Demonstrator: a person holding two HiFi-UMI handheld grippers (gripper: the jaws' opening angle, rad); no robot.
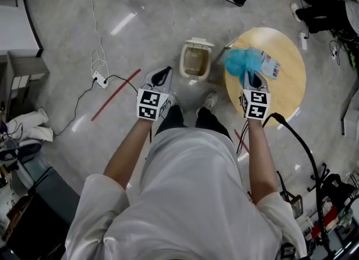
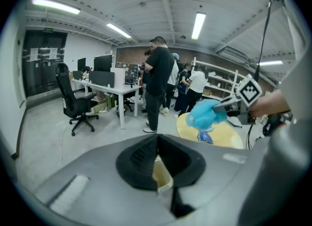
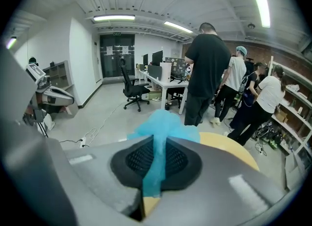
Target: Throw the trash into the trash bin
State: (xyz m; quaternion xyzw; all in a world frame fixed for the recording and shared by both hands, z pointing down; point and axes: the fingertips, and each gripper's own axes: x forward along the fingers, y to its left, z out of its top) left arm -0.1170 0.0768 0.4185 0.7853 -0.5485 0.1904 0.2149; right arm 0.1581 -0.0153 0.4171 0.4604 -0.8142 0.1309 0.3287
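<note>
In the head view my right gripper (image 1: 251,74) is shut on a crumpled blue piece of trash (image 1: 241,61), held over the left edge of a round wooden table (image 1: 286,93). The right gripper view shows the blue trash (image 3: 163,125) pinched between the black pads (image 3: 180,161). A beige trash bin (image 1: 184,65) stands open on the floor, just left of the table, between my two grippers. My left gripper (image 1: 165,71) hangs left of the bin, jaws together with nothing seen in them. From the left gripper (image 2: 156,139) I see the blue trash (image 2: 204,114) above the table (image 2: 224,139).
A printed packet (image 1: 271,66) lies on the table. On the floor at left lie a power strip with cables (image 1: 101,79) and a red strip (image 1: 115,95). Several people (image 2: 158,78) stand beyond the table, and an office chair (image 2: 73,98) is near white desks.
</note>
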